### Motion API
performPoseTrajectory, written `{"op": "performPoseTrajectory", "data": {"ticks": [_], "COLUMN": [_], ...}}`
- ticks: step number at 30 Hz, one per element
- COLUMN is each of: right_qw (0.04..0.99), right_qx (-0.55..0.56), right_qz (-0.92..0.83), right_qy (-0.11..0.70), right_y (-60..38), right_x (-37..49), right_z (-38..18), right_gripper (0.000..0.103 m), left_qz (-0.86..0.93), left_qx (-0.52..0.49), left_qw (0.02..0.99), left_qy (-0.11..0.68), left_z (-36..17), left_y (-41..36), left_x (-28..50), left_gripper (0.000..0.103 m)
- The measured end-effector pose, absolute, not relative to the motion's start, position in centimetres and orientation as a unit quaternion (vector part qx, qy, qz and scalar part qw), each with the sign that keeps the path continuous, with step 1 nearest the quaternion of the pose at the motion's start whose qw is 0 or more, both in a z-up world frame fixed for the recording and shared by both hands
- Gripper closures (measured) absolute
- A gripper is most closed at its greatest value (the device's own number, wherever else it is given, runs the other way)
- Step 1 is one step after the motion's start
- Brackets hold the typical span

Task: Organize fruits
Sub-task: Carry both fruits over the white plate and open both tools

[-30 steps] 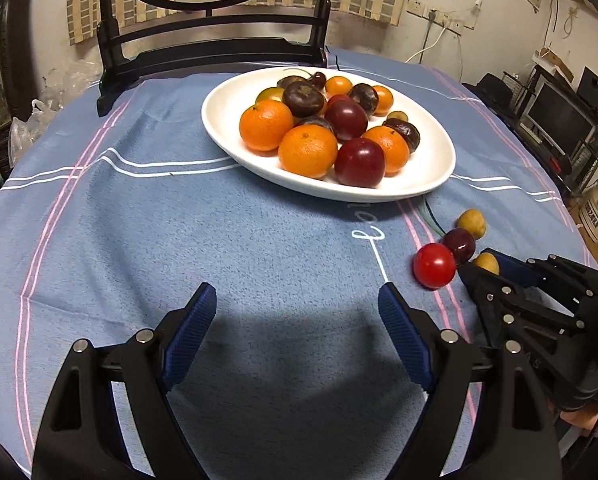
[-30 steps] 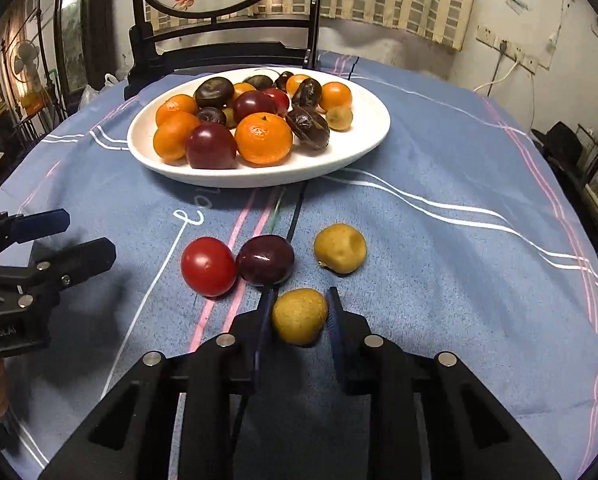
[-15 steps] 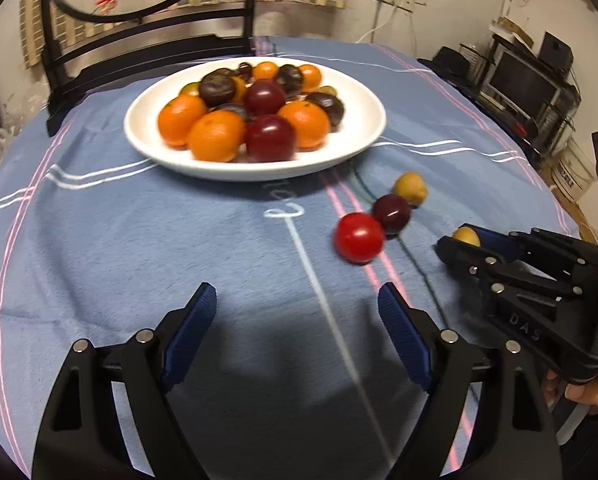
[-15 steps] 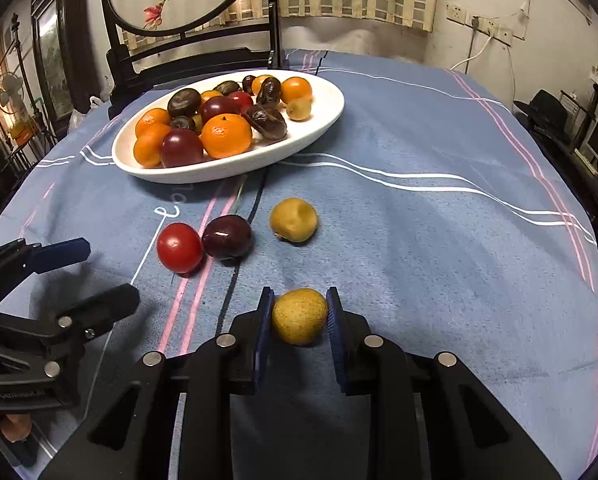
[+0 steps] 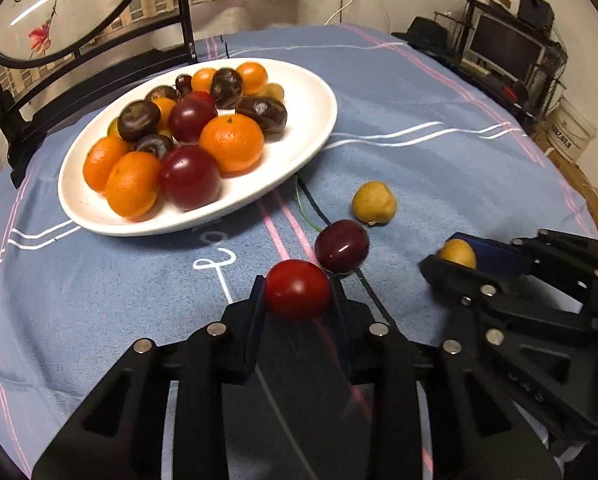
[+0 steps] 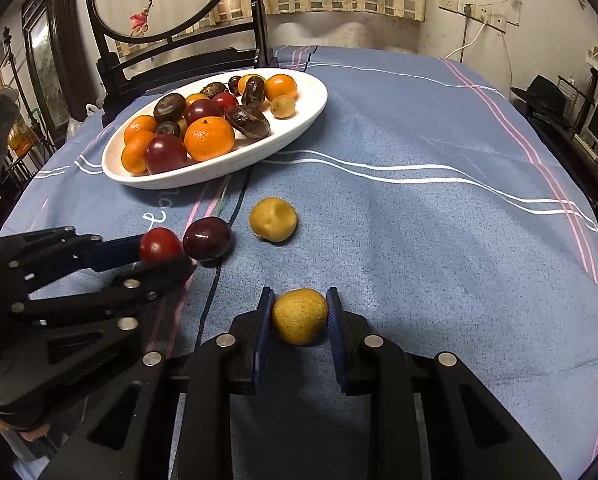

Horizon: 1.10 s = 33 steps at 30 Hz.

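Left gripper point(image 5: 297, 294) now closing on one red fruit point(image 5: 297, 289), four loose fruits

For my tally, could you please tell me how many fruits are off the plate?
4: a red fruit in the closing left gripper, a dark plum beside it, a yellow fruit on the cloth, another in the right gripper.

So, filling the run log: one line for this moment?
left gripper: closing on red fruit | right gripper: holding yellow fruit | plate: full

Left gripper point(image 5: 297, 292) closing on the red fruit point(image 5: 297, 289); dark plum point(image 5: 341, 245) alongside.
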State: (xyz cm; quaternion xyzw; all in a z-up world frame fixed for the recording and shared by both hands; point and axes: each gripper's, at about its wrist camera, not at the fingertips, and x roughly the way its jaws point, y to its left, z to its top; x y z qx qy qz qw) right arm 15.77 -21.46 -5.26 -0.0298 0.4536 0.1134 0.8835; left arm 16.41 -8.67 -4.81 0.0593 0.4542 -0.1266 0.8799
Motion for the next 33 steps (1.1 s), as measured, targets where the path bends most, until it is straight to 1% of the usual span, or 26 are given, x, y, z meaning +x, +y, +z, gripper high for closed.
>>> {"op": "performPoseTrajectory", "data": {"ticks": [5, 11, 16, 20, 28, 31, 32, 33], "right_qw": [0.893, 0.921, 0.93, 0.933, 0.916, 0.916, 0.915, 0.914], "right_qx": [-0.023, -0.022, -0.053, -0.081, -0.042, -0.036, -0.032, -0.029], "right_qz": [0.117, 0.107, 0.133, 0.146, 0.159, 0.153, 0.156, 0.16], "right_qy": [0.434, 0.374, 0.338, 0.318, 0.367, 0.369, 0.37, 0.371], "right_y": [-21.4, -20.0, -16.5, -13.6, -12.0, -11.8, -11.6, -11.6], "right_x": [15.4, 15.0, 17.4, 20.5, 26.3, 27.2, 27.7, 27.8], "right_z": [-4.6, -1.9, 1.2, 2.3, 0.0, -0.3, -0.3, -0.3], "right_gripper": [0.076, 0.076, 0.076, 0.076, 0.076, 0.076, 0.071, 0.057], "left_qz": [-0.117, -0.101, -0.081, -0.059, -0.025, -0.017, -0.014, -0.012], "left_qx": [0.06, 0.066, 0.047, 0.042, 0.017, 0.022, 0.019, 0.017], "left_qw": [0.896, 0.915, 0.923, 0.918, 0.911, 0.911, 0.909, 0.909], "left_qy": [0.423, 0.384, 0.372, 0.39, 0.41, 0.413, 0.415, 0.416], "left_z": [-2.3, 1.0, 3.5, 3.5, 1.6, 1.3, 1.2, 1.1], "left_y": [-6.1, -3.8, -1.7, -0.7, 1.1, 1.1, 1.1, 1.1], "left_x": [15.1, 15.0, 17.7, 21.1, 25.5, 26.3, 26.8, 27.1], "left_gripper": [0.073, 0.073, 0.073, 0.073, 0.073, 0.073, 0.073, 0.072]}}
